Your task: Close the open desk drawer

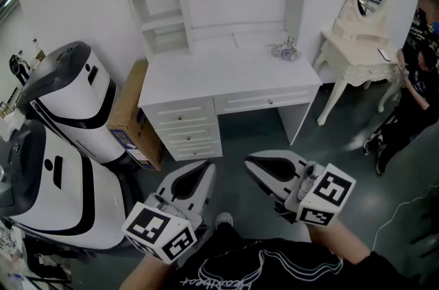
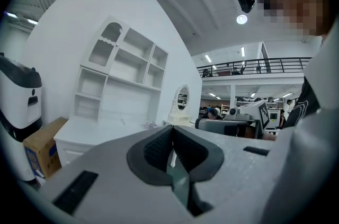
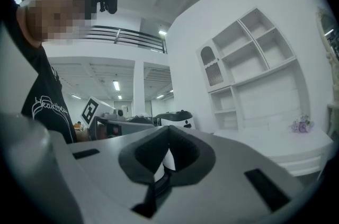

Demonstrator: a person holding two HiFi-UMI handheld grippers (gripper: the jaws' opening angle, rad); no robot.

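The white desk (image 1: 230,76) stood against the wall, well apart from both claws. Its wide centre drawer (image 1: 264,102) sat just under the tabletop (image 1: 226,73), right of a stack of three smaller drawers (image 1: 184,131). From the head view the centre drawer seemed to stand slightly proud of the desk front, though the gap was hard to judge from that height.

The left claw (image 1: 204,169) and the right claw (image 1: 252,161) were held low, side by side above the floor. Each had its jaws pressed together with nothing between them, as each gripper view confirmed.

The drawer looked like a stiff, painted wooden box, probably light and free to slide straight back. It would likely need a push rather than a grasp. The best contact seemed to be the flat front beside the small central knob (image 1: 270,102), since a push near one end could skew it. The glossy paint might let hard jaw tips skid, so a square, steady push seemed wise.
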